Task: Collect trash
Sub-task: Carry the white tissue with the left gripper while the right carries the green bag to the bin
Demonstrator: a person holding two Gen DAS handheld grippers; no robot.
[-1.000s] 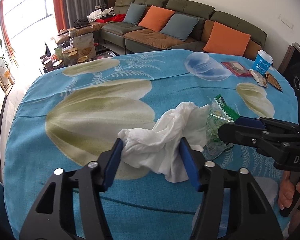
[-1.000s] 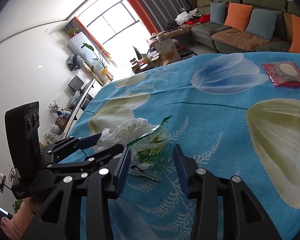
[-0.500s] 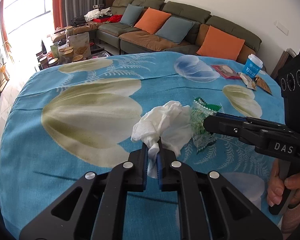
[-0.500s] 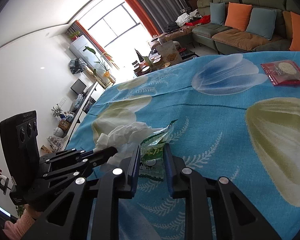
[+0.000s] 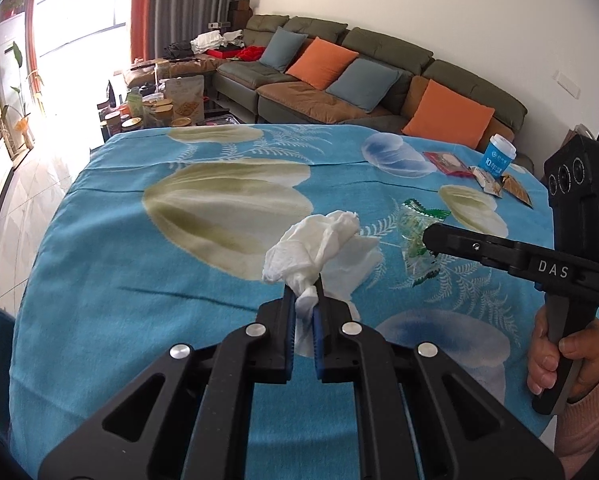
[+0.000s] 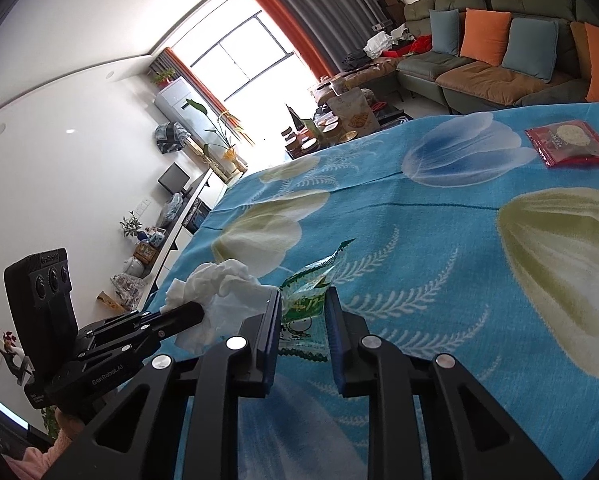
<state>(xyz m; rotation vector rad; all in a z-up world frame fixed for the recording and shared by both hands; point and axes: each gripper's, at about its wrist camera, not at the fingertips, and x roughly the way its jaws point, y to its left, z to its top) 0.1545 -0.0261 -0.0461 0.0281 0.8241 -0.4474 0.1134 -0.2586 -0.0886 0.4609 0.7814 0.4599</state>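
Clamping a crumpled white tissue (image 5: 319,240), the left tongs (image 5: 304,304) are seen pressed together on its tail; the right tongs (image 6: 301,312) are clamped on a green-printed clear wrapper (image 6: 305,300), just right of the tissue, both at the blue tabletop (image 5: 139,280); a blue paper cup (image 5: 498,156), contents unseen, and packets (image 5: 447,162) lie well beyond; no bin is visible.

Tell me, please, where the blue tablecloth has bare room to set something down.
The widest free stretch of the tablecloth runs from the white tissue to the far edge by the sofa. It is crowded around the green wrapper and in the far corner, with the red packet and blue cup.
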